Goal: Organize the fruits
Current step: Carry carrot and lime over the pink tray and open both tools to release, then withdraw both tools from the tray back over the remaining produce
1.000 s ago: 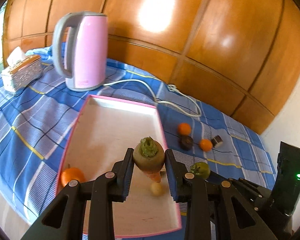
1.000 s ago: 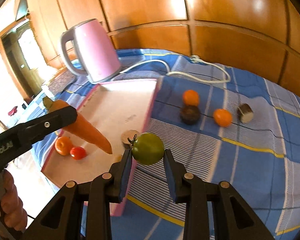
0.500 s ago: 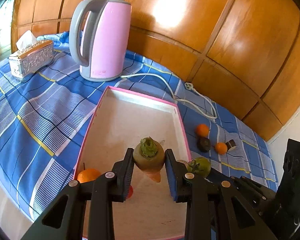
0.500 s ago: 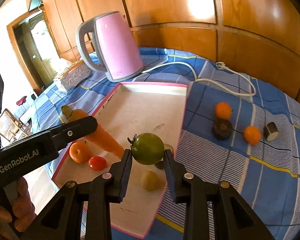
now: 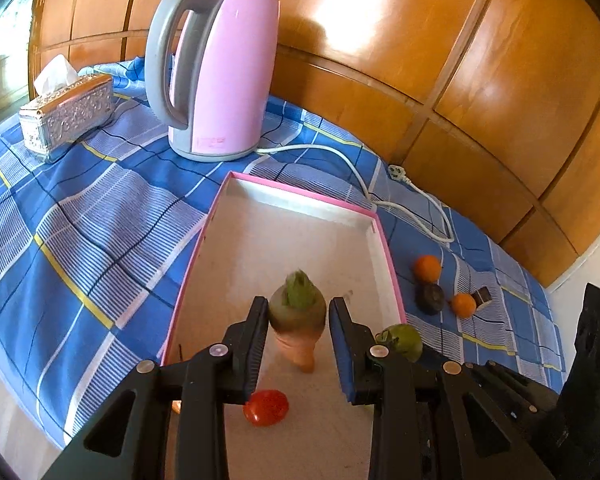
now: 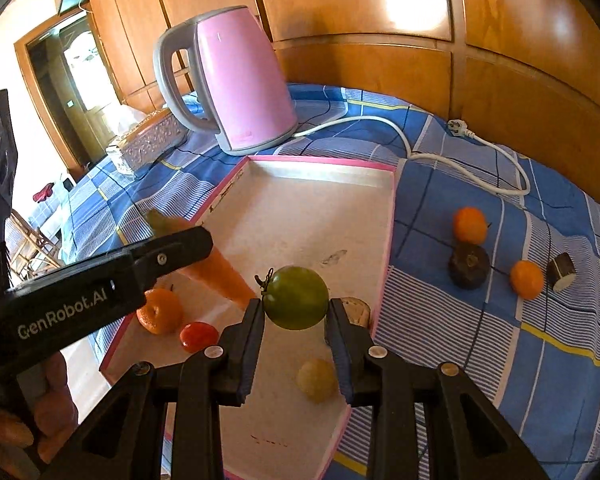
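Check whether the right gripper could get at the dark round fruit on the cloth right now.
Probably not yet: the right gripper is shut on the green tomato above the tray. The path to the dark round fruit looks free once it lets go.

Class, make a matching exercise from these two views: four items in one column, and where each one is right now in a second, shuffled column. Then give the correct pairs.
Items
1. carrot
2. green tomato
3. red tomato
4. dark round fruit

Places
A. on the blue checked cloth, outside the tray
B. held in the left tongs
C. lying on the tray floor
D. held in the right tongs

Pairs: 1-B, 2-D, 3-C, 4-A
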